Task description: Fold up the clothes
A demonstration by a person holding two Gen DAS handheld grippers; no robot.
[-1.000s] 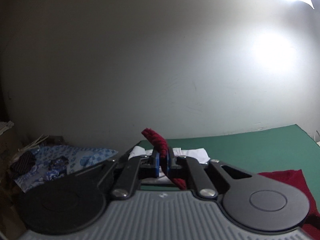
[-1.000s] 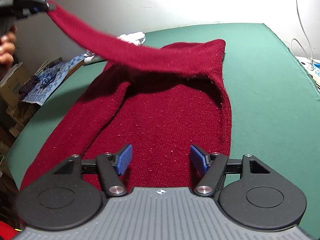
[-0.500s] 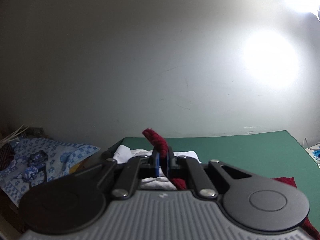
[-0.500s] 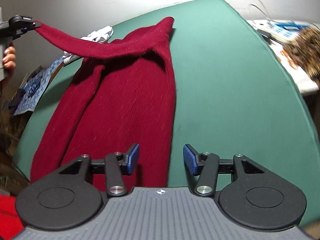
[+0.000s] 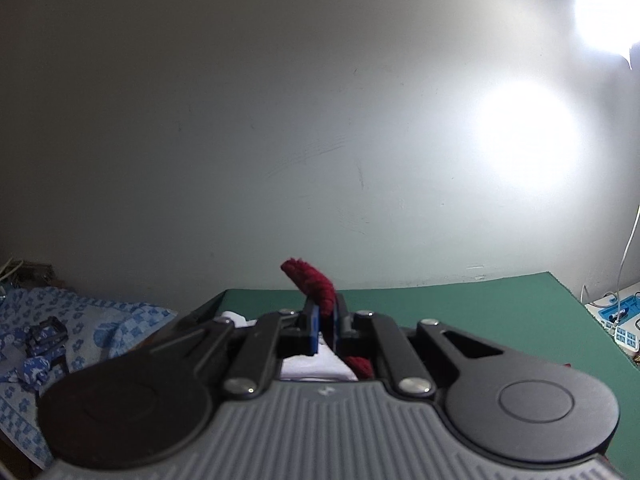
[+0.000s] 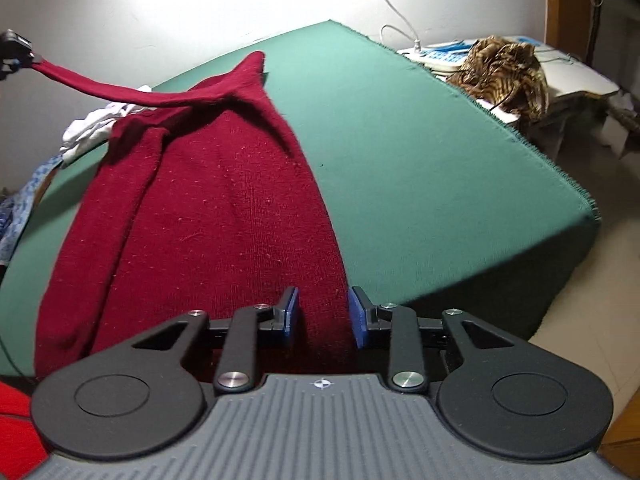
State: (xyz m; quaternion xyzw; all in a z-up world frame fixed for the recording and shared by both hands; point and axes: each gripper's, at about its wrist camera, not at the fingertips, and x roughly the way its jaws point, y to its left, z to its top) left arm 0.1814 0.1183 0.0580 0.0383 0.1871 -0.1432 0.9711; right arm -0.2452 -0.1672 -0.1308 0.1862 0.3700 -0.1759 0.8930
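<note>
Now, left claw pinches the sweater sleeve aloft | right claw closing around the hem edge, not yet gripping | risk: you snag one layer, or sleeve tension drags it across the worktop.

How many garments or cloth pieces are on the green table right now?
2. The dark red sweater spreads across the near side; a crumpled white cloth lies at the far left edge, partly hidden behind the sweater. More may be hidden.

A plain pale wall, glaring with lamp light, rises behind the green table.
</note>
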